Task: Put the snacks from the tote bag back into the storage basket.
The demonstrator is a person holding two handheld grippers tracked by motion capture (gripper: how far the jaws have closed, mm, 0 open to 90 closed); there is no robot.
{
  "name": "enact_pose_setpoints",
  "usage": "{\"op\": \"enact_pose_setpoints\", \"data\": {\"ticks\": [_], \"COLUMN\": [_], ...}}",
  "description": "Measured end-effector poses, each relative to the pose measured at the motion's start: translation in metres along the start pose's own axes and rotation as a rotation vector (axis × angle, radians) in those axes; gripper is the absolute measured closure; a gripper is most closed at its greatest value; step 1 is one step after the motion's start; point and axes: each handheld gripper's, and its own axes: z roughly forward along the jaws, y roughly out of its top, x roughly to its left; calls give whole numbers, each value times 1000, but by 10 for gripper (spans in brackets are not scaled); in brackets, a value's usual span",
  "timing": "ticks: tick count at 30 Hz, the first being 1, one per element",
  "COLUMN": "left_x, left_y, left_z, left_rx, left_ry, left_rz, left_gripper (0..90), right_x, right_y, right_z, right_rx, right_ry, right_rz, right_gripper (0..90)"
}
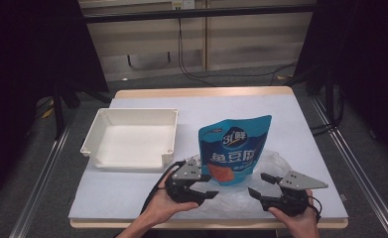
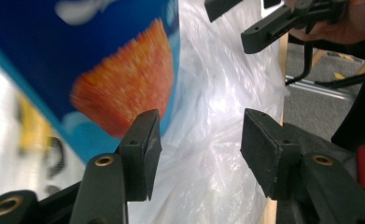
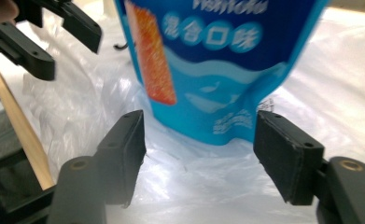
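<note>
Blue snack pouch (image 1: pixel 234 148) standing upright on a clear plastic bag (image 1: pixel 241 191) spread on the bench (image 1: pixel 300 148); left tool (image 1: pixel 205 187) with jaws wide apart and holding nothing, the pouch just ahead of its left jaw, bag plastic between the jaws; right tool (image 1: pixel 261 186) likewise wide open and empty, the pouch ahead between its jaws, apart from both; white tray (image 1: pixel 132 136) beyond the left tool, well clear of the pouch.

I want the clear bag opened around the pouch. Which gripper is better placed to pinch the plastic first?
Probably the left gripper: its open jaws already frame the plastic bag beside the pouch. The right gripper faces the pouch instead.
</note>
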Motion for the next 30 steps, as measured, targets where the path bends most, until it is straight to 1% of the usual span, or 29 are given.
{"op": "enact_pose_setpoints", "data": {"ticks": [1,2,4,6,7,9,10,11,12,13,14,15,16,17,18,19,20,23,26,28,29,30], "left_x": [0,1,2,5,6,9,10,12,14,15,18,19,22,23,26,28,29,35,39,41,41,40], "left_y": [0,1,1,1,1,2,2,3,4,5,6,7,7,8,9,10,11,13,19,24,26,29], "left_z": [-2,-4,-6,-10,-13,-18,-22,-25,-30,-33,-37,-40,-43,-46,-51,-55,-58,-66,-74,-79,-80,-80], "left_rx": [-15,-10,-25,-33,-38,-49,-68,-77,-91,-104,-106,-109,-121,-123,-133,-136,-140,-157,-179,-198,-200,-206], "left_ry": [-5,-3,0,9,18,21,27,26,36,45,51,66,69,66,72,88,95,118,135,141,141,142], "left_rz": [-11,3,4,10,1,6,-2,-11,-16,-22,-21,-20,-21,-23,-16,-16,-21,-33,-33,-28,-26,-20], "left_gripper": [446,442,428,409,405,393,389,383,377,368,361,356,350,353,371,379,379,375,366,364,364,365], "right_x": [-1,-3,-6,-7,-7,-7,-6,-5,-4,-3,-3,-4,-4,-4,-4,-4,-3,2,4,3,3,3], "right_y": [-1,-2,-5,-6,-6,-5,-4,-4,-4,-4,-5,-5,-5,-5,-6,-7,-9,-10,-10,-10,-10,-10], "right_z": [-1,-4,-8,-13,-16,-19,-20,-21,-21,-23,-24,-25,-26,-26,-27,-27,-28,-33,-36,-36,-36,-35], "right_rx": [-3,4,-4,-21,-35,-61,-73,-84,-90,-104,-107,-108,-110,-113,-115,-111,-99,-112,-125,-128,-126,-121], "right_ry": [-13,-22,-42,-33,-44,-32,-32,-28,-30,-51,-49,-43,-46,-46,-41,-30,-27,-50,-50,-25,-24,-20], "right_rz": [7,7,22,30,28,34,31,25,22,22,20,27,33,27,33,40,39,13,4,7,6,7], "right_gripper": [304,285,256,240,215,189,179,177,177,176,170,164,164,161,159,160,167,182,178,216,197,197]}}
